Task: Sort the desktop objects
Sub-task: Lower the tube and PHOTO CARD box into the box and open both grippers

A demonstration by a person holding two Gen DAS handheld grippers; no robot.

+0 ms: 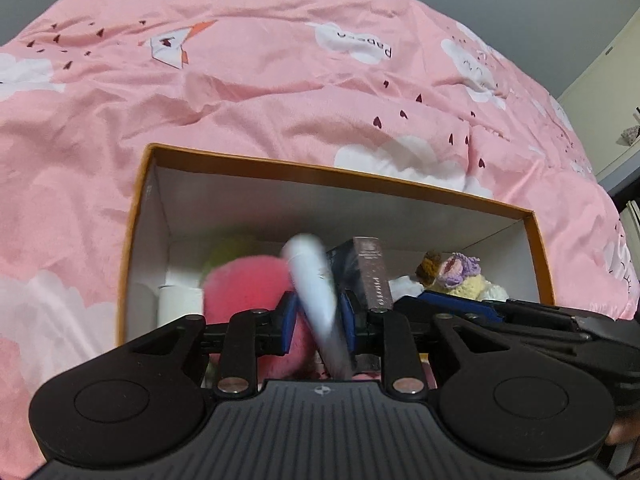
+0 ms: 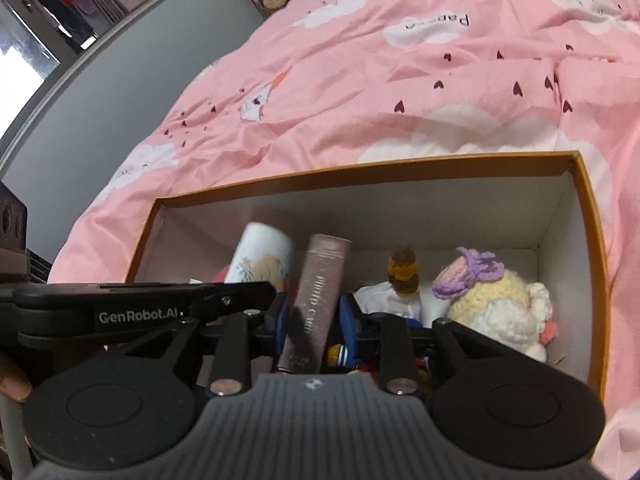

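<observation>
Both grippers are down over the orange-rimmed box (image 1: 141,216) sitting on the pink cloud-print bedspread (image 1: 280,92). In the left wrist view, the left gripper (image 1: 318,316) has its blue pads drawn in narrow, one on each flank of a white tube (image 1: 312,280), which leans toward eleven o'clock and looks blurred; the pads sit right against it, so it reads as held. Just behind the tube at nine o'clock is a fuzzy pink ball (image 1: 248,284), and at its two o'clock stands a mauve carton (image 1: 370,272). Over in the right wrist view, the right gripper (image 2: 314,320) has that same mauve carton (image 2: 320,280) standing between its blue pads, tilted slightly toward one o'clock; there is a sliver of room on the right side of the carton, so whether the pads are pressing it I cannot tell. At the carton's ten o'clock the white tube (image 2: 262,256) pokes up with a floral print on it. At three o'clock inside the box lies a crocheted doll (image 2: 492,300) with a purple flower, and between it and the carton a small brown-topped figure (image 2: 403,272). A fingertip (image 2: 14,386) shows at nine o'clock on the frame edge.
</observation>
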